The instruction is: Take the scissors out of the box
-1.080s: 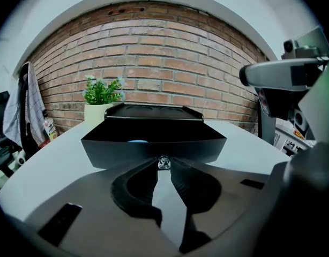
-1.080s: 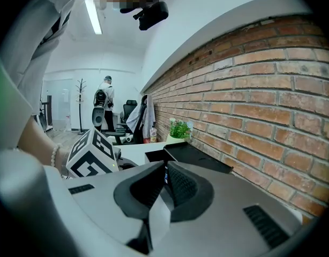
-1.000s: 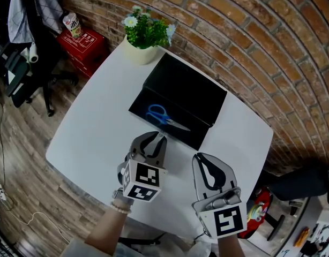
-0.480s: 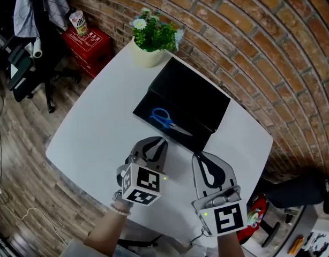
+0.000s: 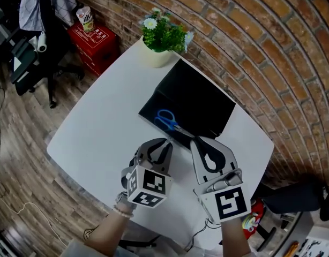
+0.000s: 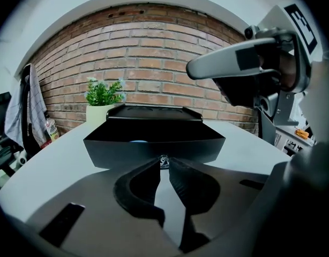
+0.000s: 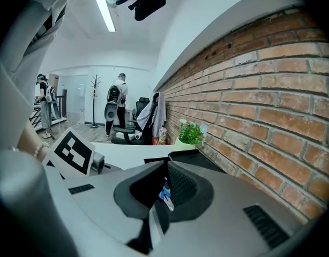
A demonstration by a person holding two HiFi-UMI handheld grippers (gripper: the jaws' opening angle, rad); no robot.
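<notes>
Both claws nearer the box than a second ago: right claw (image 5: 196, 139) now at its near wall, left claw (image 5: 165, 142) just short of it. Each claw: jaws closed to a slit, gripping nothing. Blue-handled scissors (image 5: 167, 119): flat in the open black box (image 5: 207, 98), just ahead of both claws, its near wall between. Potted plant (image 5: 163, 36): beyond the box. White surface (image 5: 100, 127); brick wall (image 5: 250, 36) to the right; red crate (image 5: 92, 36) and chair (image 5: 30, 63) far left.

Scissors (image 5: 176, 125) in box (image 5: 203, 96) on table (image 5: 95, 134), plant (image 5: 164, 33) behind, left gripper (image 5: 165, 142) and right gripper (image 5: 196, 140) before it
</notes>
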